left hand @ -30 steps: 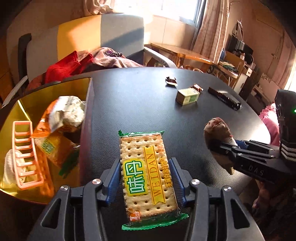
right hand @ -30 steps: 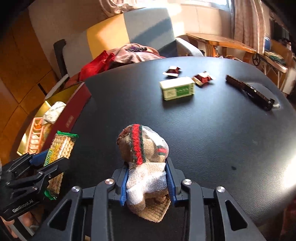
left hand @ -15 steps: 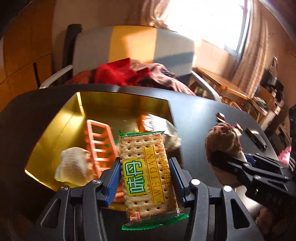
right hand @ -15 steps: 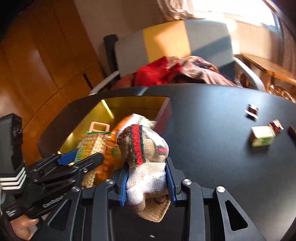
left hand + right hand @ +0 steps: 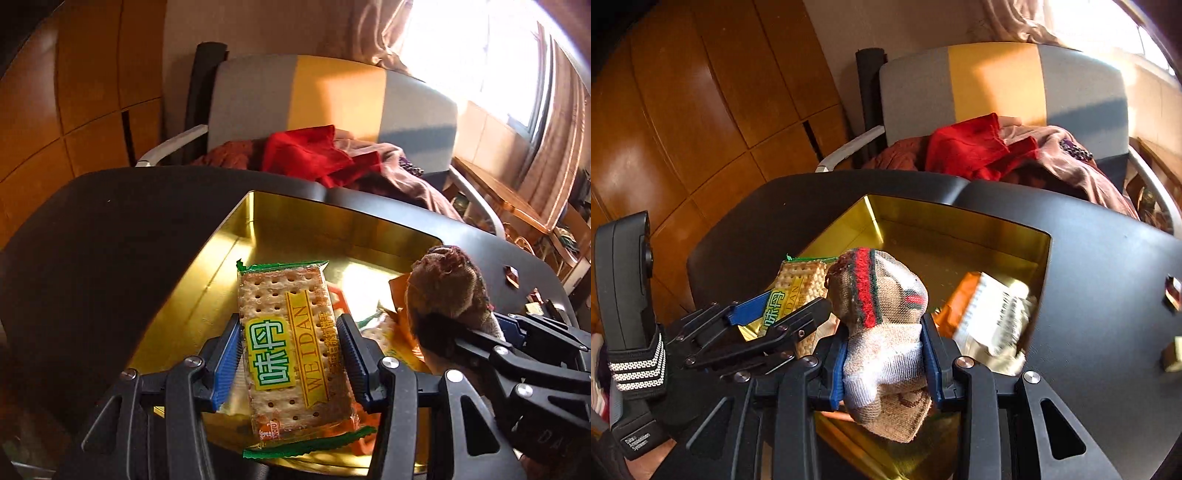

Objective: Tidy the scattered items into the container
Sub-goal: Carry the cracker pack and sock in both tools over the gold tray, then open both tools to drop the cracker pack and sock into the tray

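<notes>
Two hand-held grippers over the gold container (image 5: 258,221) on the black surface (image 5: 110,229). Left hand-held gripper (image 5: 288,354) clamps a cracker packet (image 5: 291,332) across its width, above the container's near-left part. Right hand-held gripper (image 5: 884,354) pinches a rolled sock (image 5: 882,306), jaws narrow, just beside the left one. Snack packs (image 5: 990,314) lie inside the container. Small items (image 5: 1174,288) sit on the surface at right.

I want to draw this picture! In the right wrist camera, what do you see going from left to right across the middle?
Left gripper holding the cracker packet → rolled sock in the right gripper → orange-and-white snack bag in the gold container → small wrapped item on the black table.
</notes>
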`<state>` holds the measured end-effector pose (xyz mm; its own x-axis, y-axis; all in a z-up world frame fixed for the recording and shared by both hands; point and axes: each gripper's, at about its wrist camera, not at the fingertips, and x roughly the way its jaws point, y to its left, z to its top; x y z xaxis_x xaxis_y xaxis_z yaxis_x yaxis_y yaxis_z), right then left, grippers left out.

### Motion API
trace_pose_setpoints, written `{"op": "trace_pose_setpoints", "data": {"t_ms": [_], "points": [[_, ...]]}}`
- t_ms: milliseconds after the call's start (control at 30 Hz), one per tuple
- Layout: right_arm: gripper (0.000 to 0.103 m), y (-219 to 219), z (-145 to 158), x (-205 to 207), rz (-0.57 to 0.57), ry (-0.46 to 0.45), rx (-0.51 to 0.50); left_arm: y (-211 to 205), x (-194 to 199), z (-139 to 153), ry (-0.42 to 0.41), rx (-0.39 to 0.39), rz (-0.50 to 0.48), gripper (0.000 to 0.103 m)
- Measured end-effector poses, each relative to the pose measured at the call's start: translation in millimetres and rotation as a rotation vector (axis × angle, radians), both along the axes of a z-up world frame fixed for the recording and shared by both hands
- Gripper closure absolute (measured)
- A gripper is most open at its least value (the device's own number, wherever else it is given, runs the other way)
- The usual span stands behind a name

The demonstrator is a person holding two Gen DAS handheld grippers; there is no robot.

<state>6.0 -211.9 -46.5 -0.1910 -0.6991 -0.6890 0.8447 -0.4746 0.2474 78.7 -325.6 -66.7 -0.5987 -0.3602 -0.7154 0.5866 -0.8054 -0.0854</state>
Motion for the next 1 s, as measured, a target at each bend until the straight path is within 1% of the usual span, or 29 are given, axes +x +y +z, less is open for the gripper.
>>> {"op": "trace_pose_setpoints", "data": {"t_ms": [200, 300, 400, 433, 500, 533, 600, 667, 733, 833, 900, 1000], "points": [[0.068, -24.5, -18.6, -5.3, 0.005, -0.002, 0.057, -18.1, -1.0, -10.5, -0.040, -0.002, 0.037, 0.051], [0.066, -27.6, -27.0, -6.8, 0.002, -0.001, 0.082, -20.7, -2.2, -16.2, -0.064, 0.000, 0.041, 0.051], [0.061, -26.3, -30.9, -8.0, -0.005, -0.007, 0.090, -22.0, -2.0, -20.8, -0.081, 0.004, 0.050, 0.051], [0.061, -25.2, -31.4, -8.4, -0.008, -0.008, 0.091, -22.6, -1.5, -21.8, -0.080, 0.010, 0.050, 0.051], [0.060, -24.0, -31.6, -7.9, -0.012, -0.005, 0.092, -23.3, -0.8, -23.7, -0.090, 0.015, 0.053, 0.051], [0.057, -24.1, -31.4, -7.5, -0.011, -0.006, 0.092, -23.6, -0.5, -24.7, -0.095, 0.017, 0.054, 0.051], [0.056, -23.4, -30.1, -6.2, -0.015, -0.003, 0.089, -23.9, 1.6, -24.8, -0.095, 0.021, 0.059, 0.051], [0.055, -22.6, -29.1, -4.6, -0.016, 0.000, 0.086, -24.2, 3.4, -24.1, -0.095, 0.016, 0.070, 0.050], [0.052, -20.5, -27.1, -3.3, -0.020, 0.001, 0.079, -24.8, 5.5, -22.9, -0.096, 0.007, 0.082, 0.050], [0.051, -17.6, -23.4, -0.9, -0.023, 0.001, 0.066, -26.0, 9.4, -19.7, -0.088, 0.008, 0.090, 0.045], [0.049, -15.8, -20.2, 1.0, -0.024, 0.003, 0.057, -26.8, 12.0, -17.1, -0.079, 0.012, 0.097, 0.045], [0.049, -12.9, -15.0, 3.9, -0.024, 0.010, 0.045, -24.9, 15.7, -12.3, -0.068, 0.005, 0.103, 0.044]]}}
